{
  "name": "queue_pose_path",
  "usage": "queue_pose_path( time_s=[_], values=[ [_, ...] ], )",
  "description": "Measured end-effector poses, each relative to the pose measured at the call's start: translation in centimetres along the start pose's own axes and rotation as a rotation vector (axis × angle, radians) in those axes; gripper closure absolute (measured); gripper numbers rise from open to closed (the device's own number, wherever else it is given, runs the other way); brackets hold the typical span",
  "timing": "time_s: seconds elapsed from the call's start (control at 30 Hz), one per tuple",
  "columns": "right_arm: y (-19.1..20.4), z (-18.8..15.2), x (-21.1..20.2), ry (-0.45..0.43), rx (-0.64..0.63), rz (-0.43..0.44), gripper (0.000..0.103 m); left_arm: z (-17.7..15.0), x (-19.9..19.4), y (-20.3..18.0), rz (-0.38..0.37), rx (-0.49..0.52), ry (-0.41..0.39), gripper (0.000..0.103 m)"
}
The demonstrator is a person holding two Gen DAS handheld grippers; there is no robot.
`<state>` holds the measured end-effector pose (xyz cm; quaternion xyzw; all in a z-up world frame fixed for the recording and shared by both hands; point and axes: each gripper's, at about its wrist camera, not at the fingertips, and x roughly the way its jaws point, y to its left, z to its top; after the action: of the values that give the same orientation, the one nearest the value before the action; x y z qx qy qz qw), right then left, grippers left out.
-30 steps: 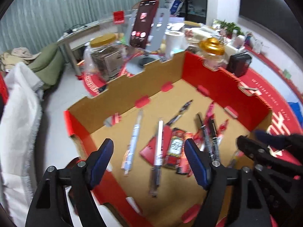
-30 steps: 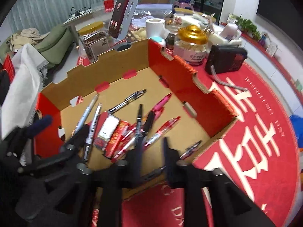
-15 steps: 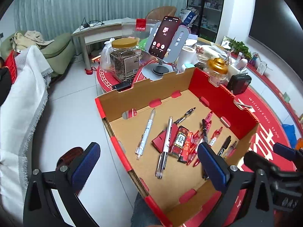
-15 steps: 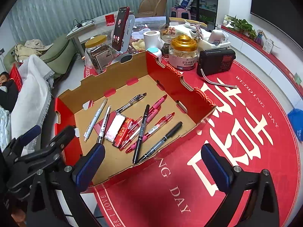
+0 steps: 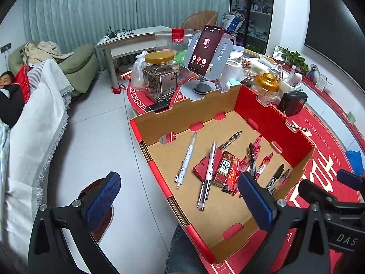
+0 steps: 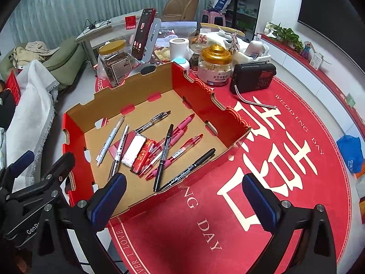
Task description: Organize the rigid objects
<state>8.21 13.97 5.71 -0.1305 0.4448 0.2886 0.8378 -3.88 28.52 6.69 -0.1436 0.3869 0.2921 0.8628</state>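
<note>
A cardboard box [image 5: 273,123] [image 6: 205,105] with red walls stands on the round red table. Inside it lie two white pens [image 5: 187,162] [image 6: 110,140], several red and pink pens [image 6: 180,132], a red pack [image 5: 225,169] [image 6: 143,155], a black pen [image 6: 164,153] and a black marker [image 5: 276,175] [image 6: 189,171] along the near wall. My left gripper [image 5: 180,202] hangs open above the box's near left corner, holding nothing. My right gripper [image 6: 182,203] is open too, over the near wall and the tablecloth, its pads bare.
Behind the box stand a phone on a stand [image 5: 208,48], a gold-lidded jar [image 5: 160,77], a candy jar [image 6: 214,66], a black radio [image 6: 252,77] and a paper roll [image 6: 179,45]. A white cloth [image 5: 34,125] and a lying person [image 5: 6,96] are left. A knee [image 5: 178,251] shows below.
Both grippers have opened wide and drawn back and up from the box. A black marker now lies along the box's near wall.
</note>
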Motion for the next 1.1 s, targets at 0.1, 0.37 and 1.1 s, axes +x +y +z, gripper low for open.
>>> queue_pose_path(
  time_s=[0.1,0.37,1.1],
  values=[
    [-0.01,0.02,0.0,-0.001,0.0,0.002,0.001,-0.15,-0.11,-0.1,0.01,0.01,-0.003,0.001],
    [-0.11,-0.06,0.0,0.001,0.001,0.0,0.001,-0.27,-0.03,-0.16,0.006,0.014,0.004,0.001],
    [-0.18,-0.16,0.06,0.007,0.004,-0.004,0.001,-0.61,0.12,-0.24,0.001,0.02,0.012,0.001]
  ],
)
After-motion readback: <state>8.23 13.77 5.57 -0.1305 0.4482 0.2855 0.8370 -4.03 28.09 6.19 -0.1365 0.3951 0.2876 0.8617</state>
